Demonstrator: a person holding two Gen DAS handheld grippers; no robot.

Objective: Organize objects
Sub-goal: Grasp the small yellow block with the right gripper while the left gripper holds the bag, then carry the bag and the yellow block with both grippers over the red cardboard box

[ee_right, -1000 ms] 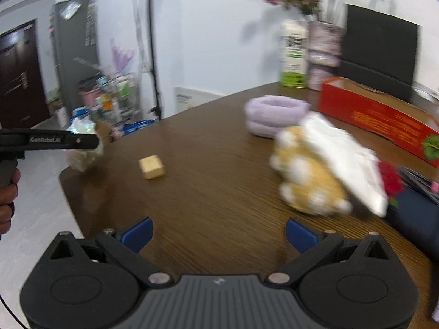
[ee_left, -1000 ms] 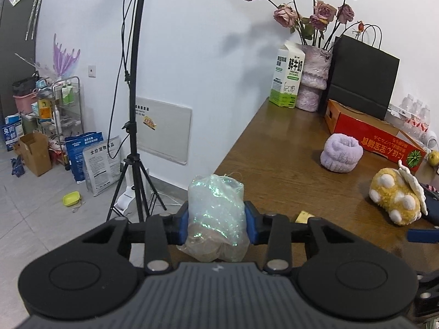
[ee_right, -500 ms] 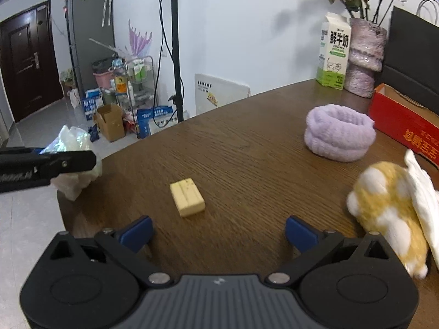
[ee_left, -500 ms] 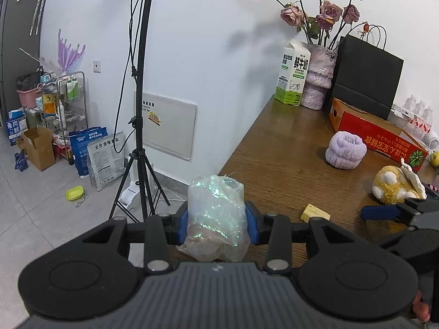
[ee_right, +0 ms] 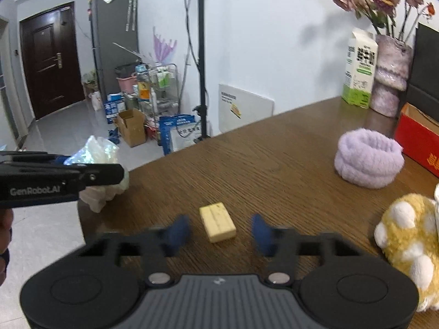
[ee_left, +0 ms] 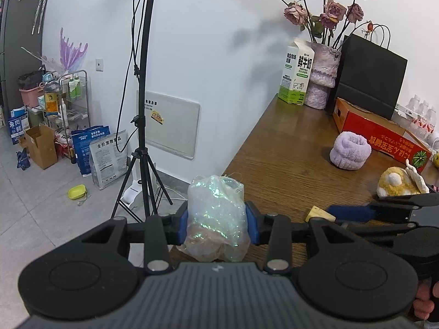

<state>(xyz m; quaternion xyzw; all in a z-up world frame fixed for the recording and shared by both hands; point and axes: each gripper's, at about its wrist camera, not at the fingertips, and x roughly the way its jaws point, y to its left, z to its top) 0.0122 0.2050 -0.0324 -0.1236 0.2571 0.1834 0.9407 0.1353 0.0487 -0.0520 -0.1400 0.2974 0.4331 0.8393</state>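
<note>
two grippers: both in view, one in each of the person's hands, over the near end of a brown wooden table [ee_right: 247, 161].
left gripper [ee_left: 216, 222]: its blue pads are clenched on a crinkled, iridescent clear plastic bag [ee_left: 215, 216]; the bag bulges above and below the pads and hangs at the table's edge, with floor behind it.
left gripper from the other side: in the right wrist view it shows as a black bar at the left edge [ee_right: 55, 178], the bag [ee_right: 101, 159] poking out beyond its tip, just off the table corner.
right gripper [ee_right: 219, 231]: jaws are closing, blurred with motion; a small yellow block [ee_right: 218, 222] lies flat on the table between the blue pads, with a gap on each side, so the pads are not yet on it.
yellow block in the left wrist view: only a corner shows [ee_left: 319, 213], just beside the right gripper's blue pad.
purple fluffy ring [ee_right: 369, 159]: on the table, well beyond the block toward the right.
yellow and white plush toy [ee_right: 408, 241]: at the right edge, near the right gripper.
red cardboard box [ee_left: 381, 137]: along the far right side, behind the purple ring.
milk carton [ee_left: 297, 75]: upright at the far end by the wall, beside a pink vase [ee_left: 323, 82] of dried roses.
black paper bag [ee_left: 370, 74]: standing behind the red box.
tripod stand [ee_left: 141, 137]: on the floor left of the table.
</note>
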